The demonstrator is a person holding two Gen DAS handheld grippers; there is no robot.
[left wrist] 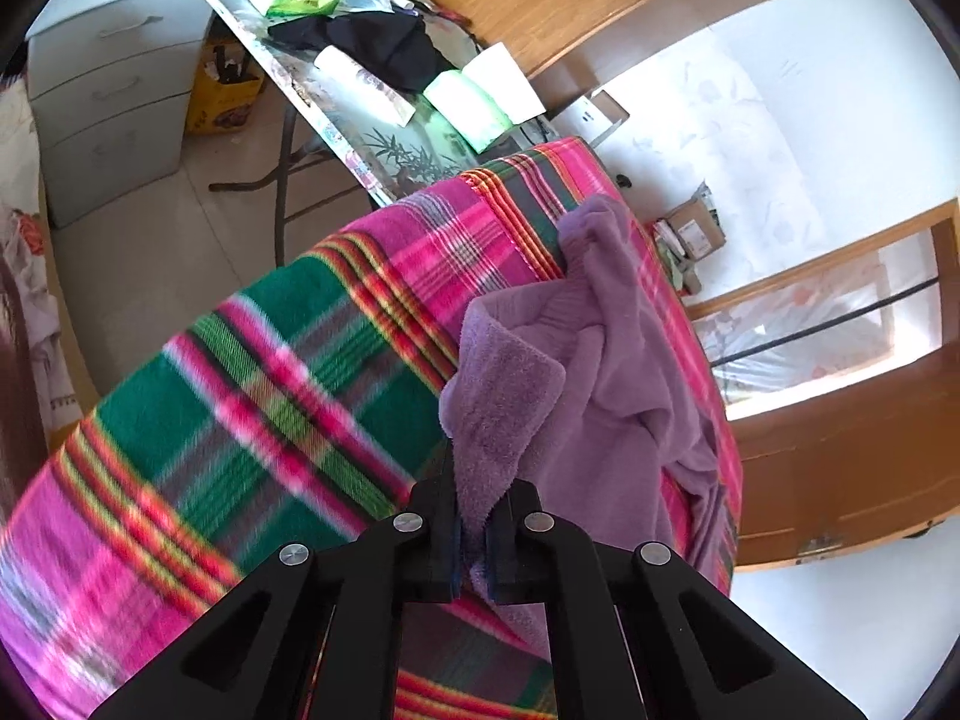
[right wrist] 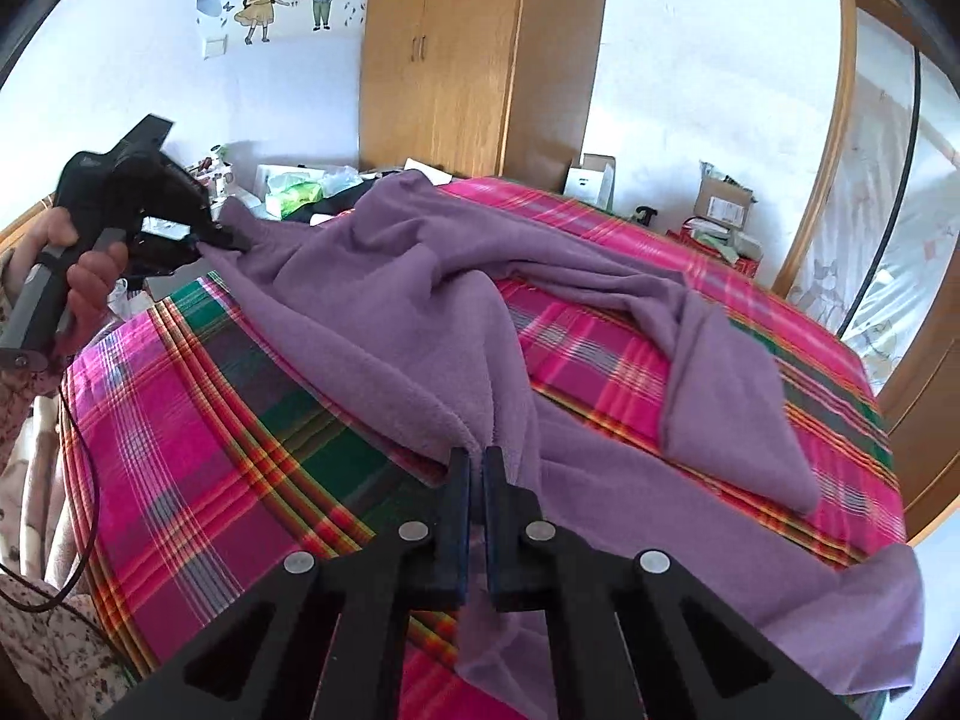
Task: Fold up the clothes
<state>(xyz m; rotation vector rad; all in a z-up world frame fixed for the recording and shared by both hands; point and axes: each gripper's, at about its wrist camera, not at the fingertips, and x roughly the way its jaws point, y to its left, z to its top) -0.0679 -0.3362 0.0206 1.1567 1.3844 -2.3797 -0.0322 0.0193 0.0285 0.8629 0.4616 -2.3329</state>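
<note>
- The left hand-held gripper point(left wrist: 474, 516) pinches an edge of the purple fleece garment point(left wrist: 606, 360) tight between its two fingers.
- The right hand-held gripper point(right wrist: 477, 480) is clamped on another edge of the same garment.
- The garment lies spread and rumpled on the bed's pink and green plaid blanket point(right wrist: 198, 438).
- Only the right view shows a hand point(right wrist: 90, 276) gripping the left tool's handle.
- Only the left view shows the folding table point(left wrist: 360, 144) with packets on it.

Bare plaid blanket point(right wrist: 198, 420) left of the purple garment point(right wrist: 384, 300) lies open — cluttered folding table point(left wrist: 360, 138) bounds its far edge.
</note>
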